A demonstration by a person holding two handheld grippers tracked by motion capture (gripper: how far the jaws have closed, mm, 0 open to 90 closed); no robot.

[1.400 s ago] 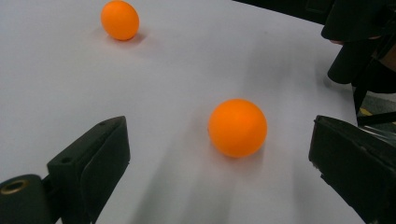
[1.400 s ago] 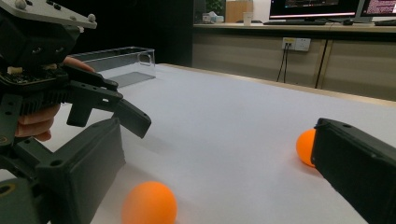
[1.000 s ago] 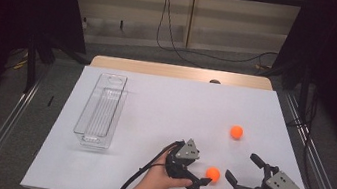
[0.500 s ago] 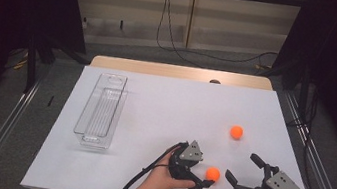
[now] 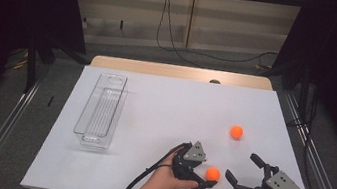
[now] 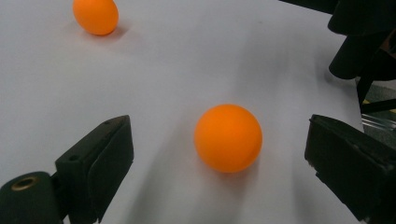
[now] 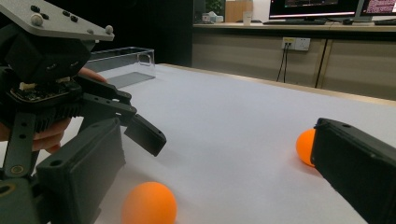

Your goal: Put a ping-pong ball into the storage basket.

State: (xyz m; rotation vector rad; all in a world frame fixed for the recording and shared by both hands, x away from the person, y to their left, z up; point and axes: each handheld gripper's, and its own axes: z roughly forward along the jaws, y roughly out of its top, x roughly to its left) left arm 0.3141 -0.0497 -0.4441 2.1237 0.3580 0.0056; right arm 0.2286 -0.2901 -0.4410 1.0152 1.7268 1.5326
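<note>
Your left gripper (image 5: 206,179) sits low on the table (image 5: 169,110) near the front edge, jaws spread w/ the near ball (image 5: 213,173) between them. In the left gripper view that ball (image 6: 228,138) rests on the white surface closer to the right-hand jaw, w/ clear gaps on both sides, so nothing's pinched: the claw is released, though its jaws have just been closing a bit around the ball. Your hand (image 5: 168,180) wraps the gripper body from below.

Your right gripper (image 5: 243,173) is just right of the left one, also low, jaws wide apart and holding nothing. Its own view looks across at the left gripper (image 7: 140,133) and the near ball (image 7: 149,203) on the table below it.

The far ball (image 5: 236,131) lies apart, farther back and a little right; it's at top left in the left gripper view (image 6: 95,16) and partly behind the right-hand jaw in the right gripper view (image 7: 306,145).

A clear tray (image 5: 102,107) stands at the table's left side, well away from both balls.
</note>
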